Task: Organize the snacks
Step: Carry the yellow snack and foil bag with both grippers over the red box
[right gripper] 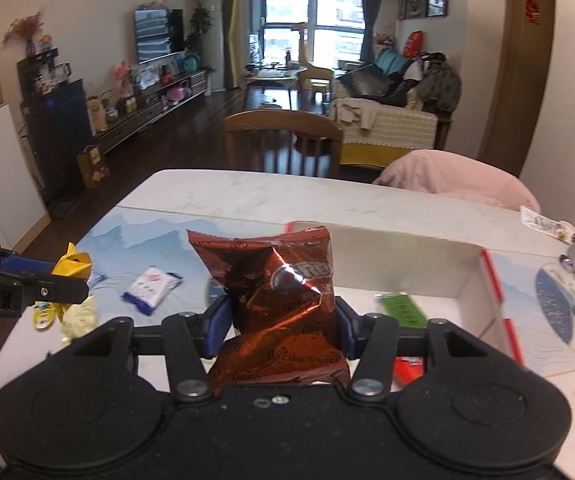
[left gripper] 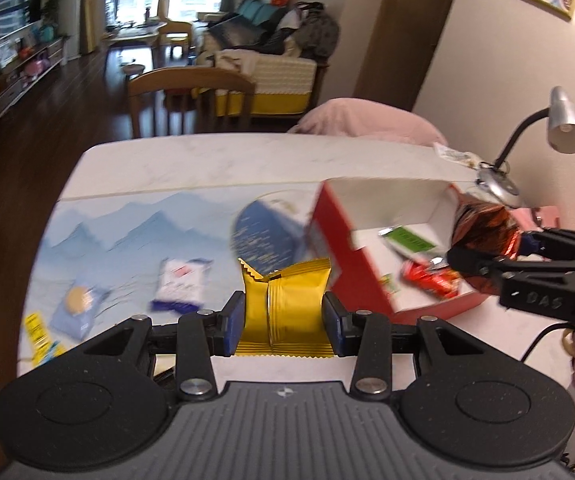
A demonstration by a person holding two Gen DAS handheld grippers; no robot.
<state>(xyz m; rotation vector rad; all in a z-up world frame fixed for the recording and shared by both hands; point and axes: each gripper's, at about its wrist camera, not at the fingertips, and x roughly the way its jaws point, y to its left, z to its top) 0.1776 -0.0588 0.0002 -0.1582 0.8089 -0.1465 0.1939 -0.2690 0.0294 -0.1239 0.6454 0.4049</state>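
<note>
My left gripper is shut on a gold snack packet, held upright above the table. My right gripper is shut on a crumpled red-brown Oreo packet; in the left wrist view that packet hangs over the right side of the red box. The box has a white inside and holds a green packet and a red packet. A white and blue packet and a light blue biscuit packet lie on the blue placemat at the left.
A silver desk lamp stands at the table's right edge with its base behind the box. A wooden chair and a pink-covered chair stand at the far side. Yellow packets lie near the left edge.
</note>
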